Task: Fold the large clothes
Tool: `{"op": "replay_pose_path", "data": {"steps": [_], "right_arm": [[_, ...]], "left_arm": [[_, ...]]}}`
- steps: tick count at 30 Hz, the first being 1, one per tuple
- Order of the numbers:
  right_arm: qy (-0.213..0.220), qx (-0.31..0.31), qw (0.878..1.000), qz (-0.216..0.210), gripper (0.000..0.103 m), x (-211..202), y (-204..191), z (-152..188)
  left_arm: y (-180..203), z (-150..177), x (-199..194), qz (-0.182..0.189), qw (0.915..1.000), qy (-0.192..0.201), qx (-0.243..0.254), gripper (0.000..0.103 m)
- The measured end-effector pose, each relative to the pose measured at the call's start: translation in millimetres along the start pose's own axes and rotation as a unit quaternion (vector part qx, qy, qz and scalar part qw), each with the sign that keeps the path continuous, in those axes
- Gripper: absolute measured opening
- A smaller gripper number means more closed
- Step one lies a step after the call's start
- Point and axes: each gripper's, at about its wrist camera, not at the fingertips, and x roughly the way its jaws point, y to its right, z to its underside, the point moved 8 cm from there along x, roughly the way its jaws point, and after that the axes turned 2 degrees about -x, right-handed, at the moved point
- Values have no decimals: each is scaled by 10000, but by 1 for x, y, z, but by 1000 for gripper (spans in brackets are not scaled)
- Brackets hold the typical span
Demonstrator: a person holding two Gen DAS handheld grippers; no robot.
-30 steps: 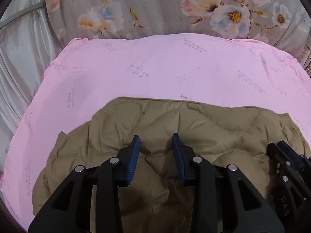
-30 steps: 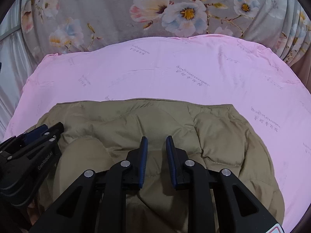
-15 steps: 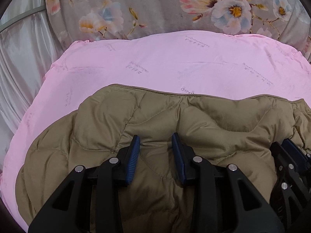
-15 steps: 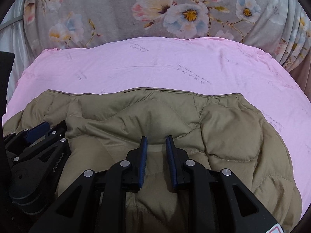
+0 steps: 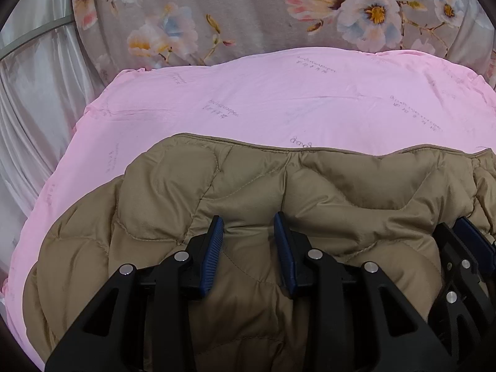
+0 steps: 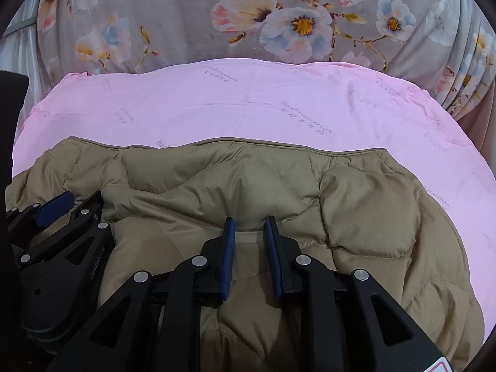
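Jacket, tan quilted and puffy, lay bunched on the near part of a pink sheet, its seamed far edge running left to right across the sheet. Left gripper pinched a raised fold of the jacket between blue pads, jaws partly apart with fabric filling the gap. Right gripper likewise clamped a ridge of the same jacket, its jaws set narrower. Both grippers sat close side by side over the jacket's near portion; the right one showed at the right edge of the left wrist view. Floral grey fabric rose beyond the sheet's far edge. Pale curtain hung at far left.
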Motion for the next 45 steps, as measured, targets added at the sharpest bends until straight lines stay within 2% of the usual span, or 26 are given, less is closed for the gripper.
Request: {"op": "replay_pose_path", "data": {"steps": [4,6,7,9,12,17,19,21,23,25,28,31,33,34,35,36,38,40,41,42,43,44,45], "right_arm": [[11,414,9981,-456,22,-26,3,2],[86,400,9970,-654,22,-47,-5,10],[94,304,9975,-635,22,-52,-9,14],[99,147,9978,-639,23,-61,-18,26],[114,134,9980,-610,24,-62,-21,42],[198,66,9978,-631,24,-61,-22,52],[171,4,9980,-609,24,-60,-22,52],[151,-118,9982,-576,24,-64,-24,54],[157,-265,9980,-548,24,-71,-26,59],[159,-368,9978,-525,24,-74,-27,61],[47,-293,9977,-611,24,-81,-28,58],[45,-120,9963,-854,24,-89,-34,49],[-43,-54,9946,-1036,24,-87,-42,46],[-122,-44,9938,-1107,24,-84,-45,46],[-204,-60,9935,-1119,24,-80,-48,47],[-250,-91,9936,-1095,24,-76,-50,48],[-292,-118,9936,-1089,25,-72,-52,51],[-330,-84,9930,-1133,25,-69,-52,54],[-353,-60,9927,-1153,25,-68,-52,55],[-365,-74,9927,-1151,25,-67,-52,56],[-373,-97,9928,-1133,25,-66,-53,56],[-379,-117,9930,-1114,25,-65,-53,56],[-390,-133,9932,-1089,25,-65,-53,57]], "left_arm": [[-6,1,-8,281,9995,-78,-136,34],[-16,8,-28,474,9984,-58,-307,40],[-20,12,-38,467,9984,-11,-314,45],[-24,22,-53,413,9988,102,-239,49],[-20,38,-61,265,9994,229,-33,50],[-21,49,-58,184,9992,366,-3,50],[-22,48,-59,219,9992,343,11,51],[-29,51,-66,429,9988,243,-62,53],[-48,59,-83,631,9975,192,-250,63],[-76,68,-99,634,9967,181,-476,75],[-136,85,-118,485,9941,19,-970,79],[-192,105,-113,382,9856,-385,-1604,82],[-217,115,-99,528,9734,-646,-2132,82],[-222,118,-91,657,9670,-758,-2342,82],[-225,120,-80,946,9572,-864,-2594,82],[-223,121,-74,1046,9525,-942,-2702,83],[-212,123,-58,1493,9392,-1131,-2879,86],[-203,124,-48,1729,9273,-1234,-3082,87],[-201,121,-47,1691,9274,-1182,-3122,87],[-196,117,-48,1701,9293,-1155,-3068,82],[-191,112,-51,1697,9323,-1116,-2992,68],[-187,106,-56,1637,9369,-1053,-2905,60],[-184,100,-64,1605,9422,-963,-2780,42]]}}
